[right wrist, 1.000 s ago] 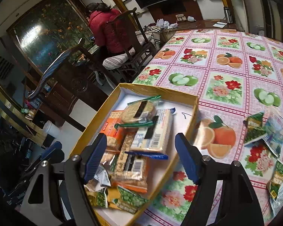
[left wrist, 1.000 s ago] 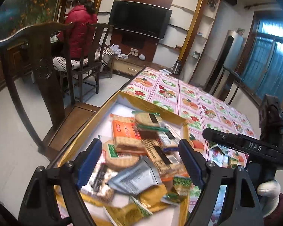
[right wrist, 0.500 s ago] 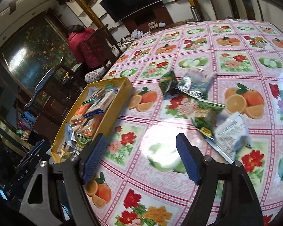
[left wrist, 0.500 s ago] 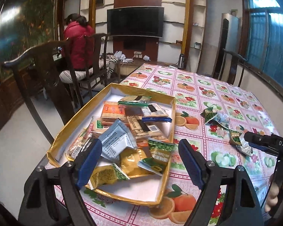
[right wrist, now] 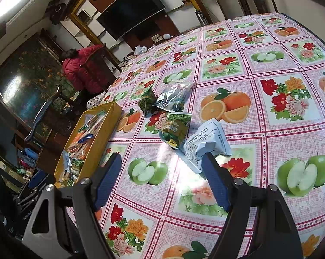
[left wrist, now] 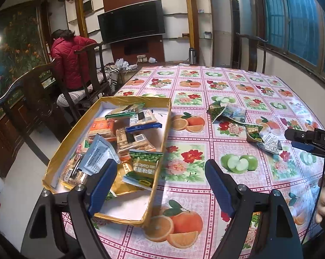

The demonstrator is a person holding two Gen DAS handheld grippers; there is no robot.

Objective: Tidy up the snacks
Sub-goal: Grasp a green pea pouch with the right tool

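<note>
A yellow box (left wrist: 160, 151) holds several snack packets and sits on the table's left side; it also shows in the right wrist view (right wrist: 102, 133). Loose packets lie on the cloth to its right: a green packet (right wrist: 175, 129), a pale blue-white packet (right wrist: 205, 144), a silvery packet (right wrist: 173, 97) and a dark green one (right wrist: 146, 102). The same group shows in the left wrist view (left wrist: 263, 138). My left gripper (left wrist: 160, 185) is open and empty over the box's near right corner. My right gripper (right wrist: 161, 179) is open and empty, just short of the pale packet.
The table wears a pink fruit-and-flower cloth (right wrist: 270, 108). Wooden chairs (left wrist: 32, 99) stand at the left edge, and a person in a red jacket (left wrist: 69, 62) sits beyond. The right gripper's body (left wrist: 313, 140) shows at the far right of the left wrist view.
Both grippers have pulled back from over the box and swung right. The right one now faces the loose packets on the cloth. Both stayed open and empty.
</note>
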